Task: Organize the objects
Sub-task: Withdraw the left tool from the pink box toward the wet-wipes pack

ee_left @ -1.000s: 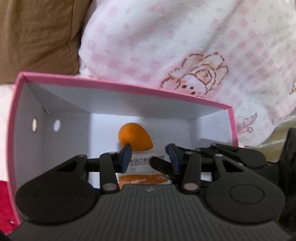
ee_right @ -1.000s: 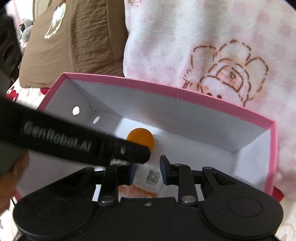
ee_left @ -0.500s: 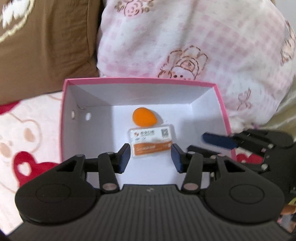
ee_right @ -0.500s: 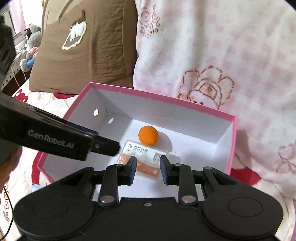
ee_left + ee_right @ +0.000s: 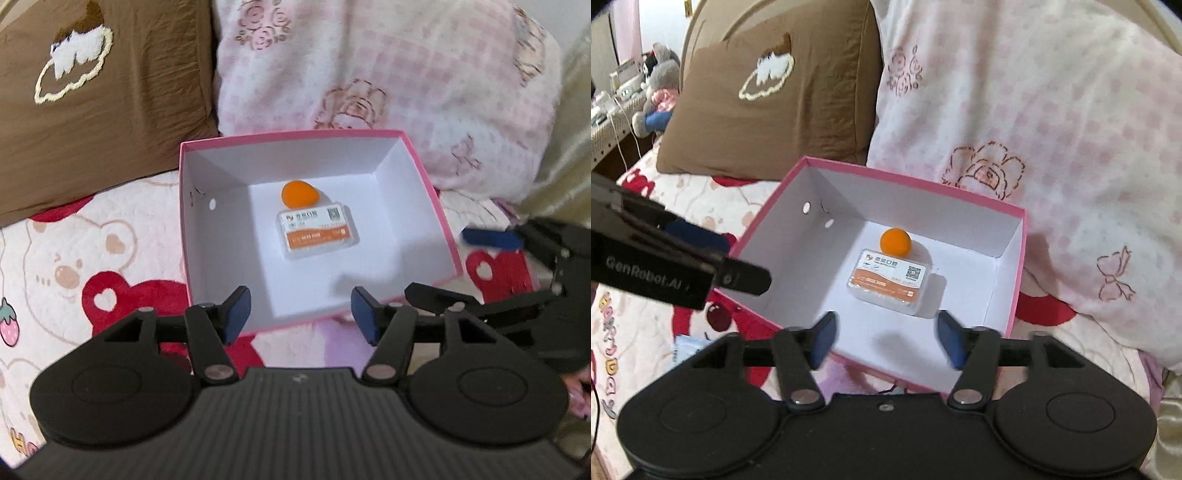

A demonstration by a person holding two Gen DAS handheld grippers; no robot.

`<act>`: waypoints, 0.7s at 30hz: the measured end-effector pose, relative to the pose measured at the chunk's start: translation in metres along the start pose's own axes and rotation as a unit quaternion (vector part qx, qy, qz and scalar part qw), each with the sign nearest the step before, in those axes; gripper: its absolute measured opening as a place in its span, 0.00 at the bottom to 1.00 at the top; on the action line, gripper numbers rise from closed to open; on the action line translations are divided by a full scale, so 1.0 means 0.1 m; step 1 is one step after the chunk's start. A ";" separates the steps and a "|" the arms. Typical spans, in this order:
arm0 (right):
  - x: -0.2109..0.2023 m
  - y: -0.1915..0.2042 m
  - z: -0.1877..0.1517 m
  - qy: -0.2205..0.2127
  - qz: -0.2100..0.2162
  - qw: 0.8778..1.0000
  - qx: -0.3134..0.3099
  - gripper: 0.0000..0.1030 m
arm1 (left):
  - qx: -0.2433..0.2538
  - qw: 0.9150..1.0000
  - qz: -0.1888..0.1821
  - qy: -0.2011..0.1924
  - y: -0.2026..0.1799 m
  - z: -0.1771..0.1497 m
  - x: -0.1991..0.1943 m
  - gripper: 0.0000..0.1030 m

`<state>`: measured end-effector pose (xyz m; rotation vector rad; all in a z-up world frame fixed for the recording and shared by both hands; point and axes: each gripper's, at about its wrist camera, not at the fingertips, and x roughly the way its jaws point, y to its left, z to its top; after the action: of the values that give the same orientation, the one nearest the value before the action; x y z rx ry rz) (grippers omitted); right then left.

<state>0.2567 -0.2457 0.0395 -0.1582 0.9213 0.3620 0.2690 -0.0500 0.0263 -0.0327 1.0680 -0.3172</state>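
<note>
Nearest me, the left gripper [image 5: 301,314] is hanging above the near edge of the box, pointing steeply down. Its blue pads [image 5: 236,314] are standing apart and the jaws are opening, w/ nothing between them. The right gripper [image 5: 886,338] is doing the same from the box's near right corner: jaws opening, spread wide, nothing pinched. In the left wrist view I'm seeing the right gripper's fingers poking in from the right, just outside the box wall.

Below both, the pink box [image 5: 432,184] w/ white inside is sitting open on a bedspread [image 5: 66,258] printed w/ bears & red hearts. Approx. in the middle of the box floor, a small clear packet [image 5: 317,230] w/ an orange-and-white label is lying flat. Just behind it, an orange ball [image 5: 299,194] is resting, touching or nearly touching the packet; I can't tell which.

Behind the box, a brown pillow [image 5: 110,92] is leaning at back left & a pink checked pillow [image 5: 388,74] at back right. Far left in the right wrist view, plush toys [image 5: 659,92] are sitting on a side surface.
</note>
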 end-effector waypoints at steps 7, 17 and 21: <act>-0.15 0.05 -0.10 0.001 -0.028 0.999 0.036 0.93 | 0.003 1.000 0.003 -0.001 0.05 -0.20 -0.26 0.72; -0.46 0.33 -0.26 0.016 -0.014 1.000 0.013 0.94 | 0.010 1.000 -0.002 -0.019 0.05 -0.41 -0.57 0.89; -0.57 0.42 -0.34 0.025 0.007 0.999 0.019 0.95 | 0.015 1.000 -0.012 -0.017 0.02 -0.51 -0.67 0.92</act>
<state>0.1848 -0.2301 0.0659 -0.1274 0.9778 0.3541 0.1954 -0.0237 0.0587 -0.0242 1.0303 -0.3535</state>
